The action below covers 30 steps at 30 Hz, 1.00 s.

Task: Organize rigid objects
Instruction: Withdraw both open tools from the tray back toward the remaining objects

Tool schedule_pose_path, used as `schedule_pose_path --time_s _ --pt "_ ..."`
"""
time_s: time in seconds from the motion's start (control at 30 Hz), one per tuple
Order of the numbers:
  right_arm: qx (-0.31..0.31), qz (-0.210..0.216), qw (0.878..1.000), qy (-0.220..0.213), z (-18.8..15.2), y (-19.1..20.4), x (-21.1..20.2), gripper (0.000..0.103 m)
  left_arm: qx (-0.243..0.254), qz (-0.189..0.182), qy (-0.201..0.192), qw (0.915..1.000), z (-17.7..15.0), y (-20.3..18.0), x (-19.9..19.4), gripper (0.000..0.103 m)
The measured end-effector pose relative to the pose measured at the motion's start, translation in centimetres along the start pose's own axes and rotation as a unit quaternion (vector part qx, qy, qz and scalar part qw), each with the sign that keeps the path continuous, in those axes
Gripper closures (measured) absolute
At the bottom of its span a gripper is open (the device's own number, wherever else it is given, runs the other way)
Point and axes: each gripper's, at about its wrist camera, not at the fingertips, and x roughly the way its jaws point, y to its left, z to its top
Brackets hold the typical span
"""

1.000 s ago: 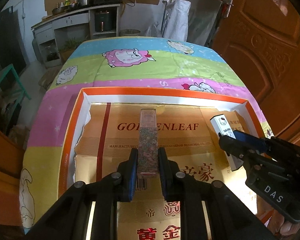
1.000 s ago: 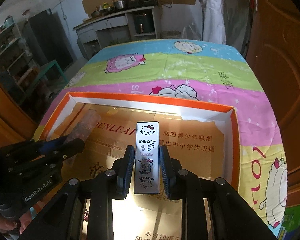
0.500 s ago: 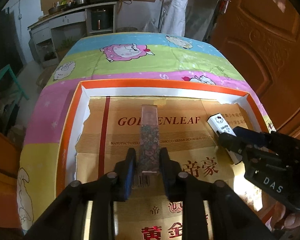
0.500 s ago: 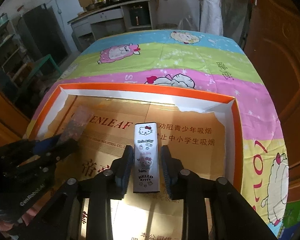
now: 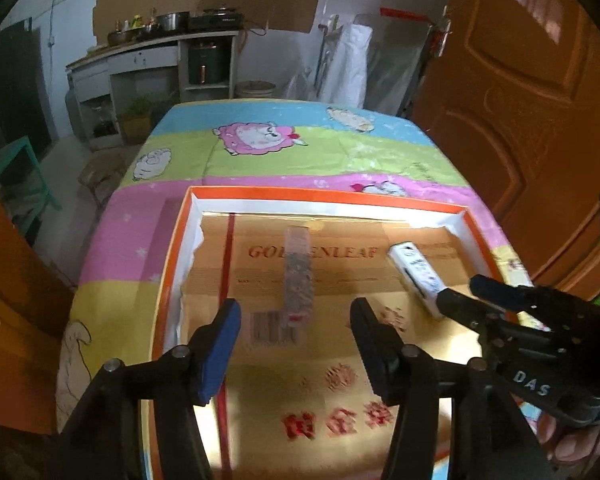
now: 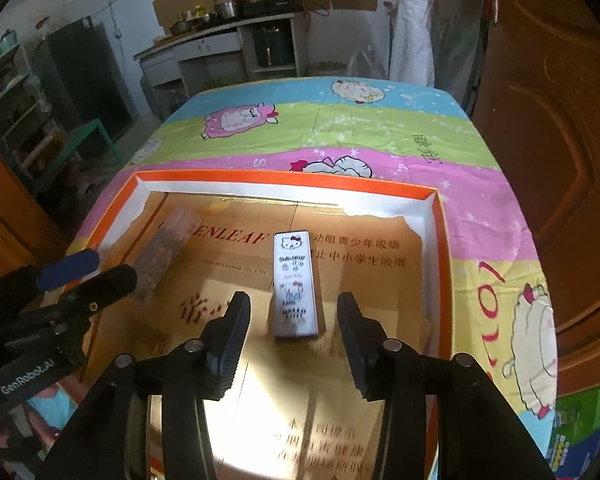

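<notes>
Now both sticks down inside the tray point(image 6: 432, 216), flat on its gold cardboard floor. Left gripper point(image 5: 296, 318) with jaws opening, wide already, pads clear of the floral stick point(image 5: 298, 276); stick lying lengthwise, its near end just reaching in between the tips, nothing pressed. Right gripper point(image 6: 292, 322) with jaws opening too, less wide, the white stick point(image 6: 294, 284) between the pads but with a gap on either side; not held.

Placement probably deliberate: long axes toward the tray's far wall, floral stick at the tray's left half, white stick toward its right half, well apart. Lying flat, likely for stability and for an easy straight withdrawal of the fingers along the sticks. Seen from the left camera, white stick point(image 5: 416, 272) angled slightly, with the right gripper's point(image 5: 476, 292) tips at its near end.

Edges: tray's orange rim raised on all sides, torn white lining along the left wall and far right corner. Floral stick point(image 6: 162, 252) near the tray's left wall in the right view, yet not touching it. Open floor between the two sticks, and more between each stick and the tray's far wall. Beyond the tray, bare striped cloth point(image 5: 320, 152) up to the table's far end. Plenty of room, by the look of it, for a backward and upward retreat; only caution, maybe, the tray's near rim below the grippers, hidden here.
</notes>
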Motion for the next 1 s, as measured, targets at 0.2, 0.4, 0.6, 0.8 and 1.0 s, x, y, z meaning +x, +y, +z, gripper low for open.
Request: schedule_pose_path --time_s 0.2,0.4,0.6,0.8,1.0 --pt "0.004 0.004 1.0 -0.019 -1.5 0.6 -2.5 0.056 -0.014 0.007 -0.032 0.9994 -1.2 -0.3 -2.9 0.047" --pt "-0.003 0.001 0.999 -0.038 -3.0 1.7 -5.0 0.056 -0.012 0.016 -0.053 0.9984 -2.3 -0.7 -5.3 0.047" --pt "-0.014 -0.003 0.998 -0.054 -4.4 2.8 -7.3 0.056 0.005 0.034 -0.072 0.9968 -3.7 -1.6 -7.7 0.047" --pt "-0.017 0.002 0.998 -0.065 -5.9 3.6 -9.5 0.056 0.014 0.044 -0.083 0.9955 -4.8 -2.3 -9.7 0.047" --pt "-0.021 0.004 0.997 -0.076 -7.2 4.2 -11.4 0.056 0.016 0.049 -0.092 0.9944 -5.8 -2.9 -11.6 0.047"
